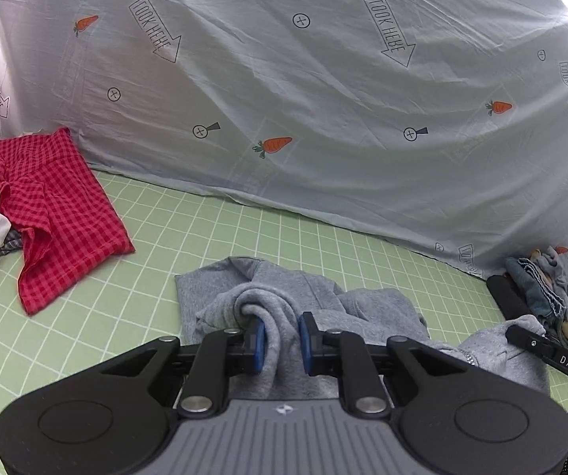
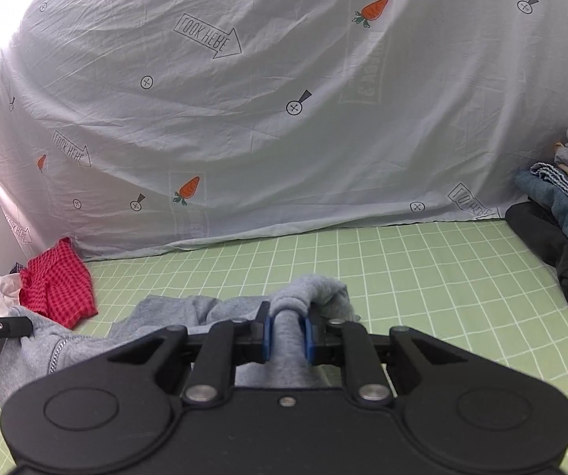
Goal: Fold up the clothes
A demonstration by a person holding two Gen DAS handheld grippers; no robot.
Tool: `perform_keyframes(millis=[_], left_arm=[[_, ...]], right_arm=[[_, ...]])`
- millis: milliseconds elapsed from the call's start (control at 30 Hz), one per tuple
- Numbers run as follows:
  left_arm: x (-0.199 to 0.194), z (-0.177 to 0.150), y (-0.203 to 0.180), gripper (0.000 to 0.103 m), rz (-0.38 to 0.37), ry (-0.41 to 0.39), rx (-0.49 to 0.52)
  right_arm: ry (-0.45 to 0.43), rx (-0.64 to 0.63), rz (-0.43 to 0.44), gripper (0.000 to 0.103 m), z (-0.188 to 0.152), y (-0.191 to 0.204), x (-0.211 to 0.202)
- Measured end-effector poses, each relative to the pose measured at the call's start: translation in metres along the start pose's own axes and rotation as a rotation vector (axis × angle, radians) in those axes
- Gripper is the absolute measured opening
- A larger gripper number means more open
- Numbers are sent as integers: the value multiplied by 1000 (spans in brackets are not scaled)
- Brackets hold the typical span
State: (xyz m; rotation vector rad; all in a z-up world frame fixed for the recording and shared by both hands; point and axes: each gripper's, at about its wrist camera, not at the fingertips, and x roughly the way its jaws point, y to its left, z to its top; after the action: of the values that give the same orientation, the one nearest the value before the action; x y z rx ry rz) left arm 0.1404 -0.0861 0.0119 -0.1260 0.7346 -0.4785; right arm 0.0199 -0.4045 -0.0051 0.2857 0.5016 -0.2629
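Two grippers, left gripper (image 1: 280,342) and right gripper (image 2: 287,336), each clench bunched grey hoodie (image 1: 367,308) fabric; next, spread it flat.

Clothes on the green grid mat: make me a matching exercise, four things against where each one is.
1 grey sweatshirt
2 red checked garment
3 denim pile
4 carrot-print sheet

A draped behind the mat
B far right edge
C left side, beside white cloth
D pinched by left gripper and right gripper

Pairs: 1-D, 2-C, 3-B, 4-A
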Motion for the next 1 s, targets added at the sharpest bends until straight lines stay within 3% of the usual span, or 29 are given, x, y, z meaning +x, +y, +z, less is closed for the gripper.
perform_keyframes(millis=[200, 300, 467, 567, 633, 667, 800, 1000], left_arm=[[62, 4, 34, 17, -24, 120, -188], [87, 30, 42, 18, -53, 138, -236], [122, 58, 62, 22, -29, 123, -343], [126, 61, 78, 32, -25, 124, -415], [121, 58, 89, 44, 4, 93, -436], [117, 57, 93, 53, 29, 72, -430], [106, 52, 109, 61, 68, 45, -434], [110, 34, 108, 72, 104, 126, -345]], right_arm=[[153, 46, -41, 17, -12, -11, 68], [204, 96, -38, 18, 2, -15, 98], [213, 219, -19, 21, 29, -24, 137], [205, 285, 1, 36, 31, -30, 142], [160, 341, -4, 69, 31, -36, 135], [136, 356, -7, 74, 32, -40, 130], [103, 338, -43, 76, 34, -47, 118], [180, 241, -99, 76, 16, -37, 118]])
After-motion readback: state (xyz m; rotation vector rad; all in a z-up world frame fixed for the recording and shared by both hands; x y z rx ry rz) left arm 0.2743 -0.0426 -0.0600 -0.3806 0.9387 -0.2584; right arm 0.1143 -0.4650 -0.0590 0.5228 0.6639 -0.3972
